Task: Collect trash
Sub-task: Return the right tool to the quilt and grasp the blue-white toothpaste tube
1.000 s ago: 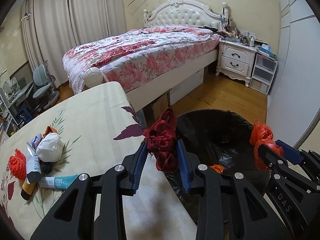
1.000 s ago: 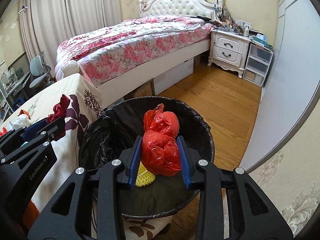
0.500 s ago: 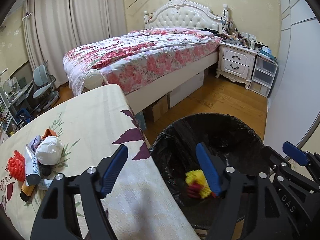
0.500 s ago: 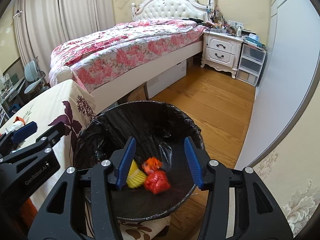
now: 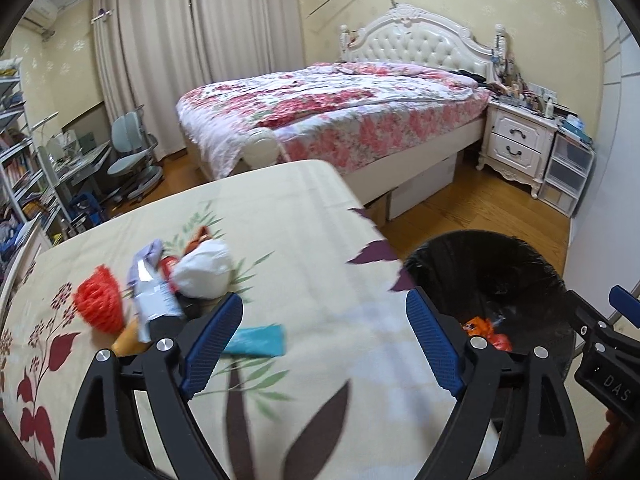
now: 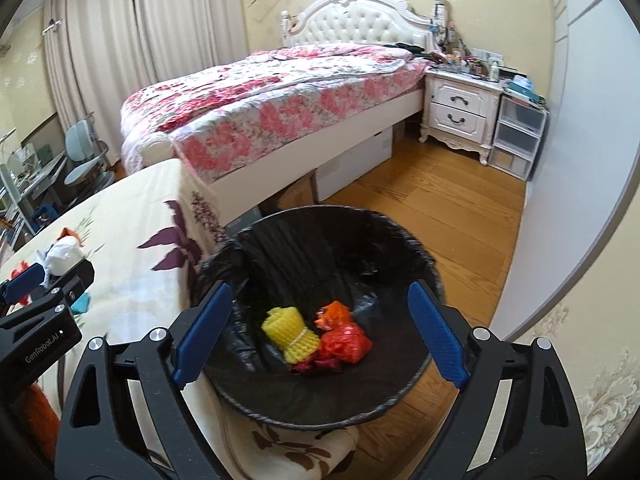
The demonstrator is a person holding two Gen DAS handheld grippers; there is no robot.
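Observation:
My left gripper is open and empty above the table, right of a trash pile: a red foam net, a white crumpled bag, a silver tube and a teal tube. My right gripper is open and empty above the black-lined trash bin. In the bin lie a yellow foam net, a red plastic bag and a dark red cloth. The bin also shows in the left wrist view.
A bed with a floral cover stands behind the table. A white nightstand and plastic drawers stand at the right wall. A desk chair and shelves are at the left. The floor is wood.
Both grippers opened and dropped their loads, the dark red cloth and the red bag, into the bin. My left gripper has since swung left over the table toward the trash pile.

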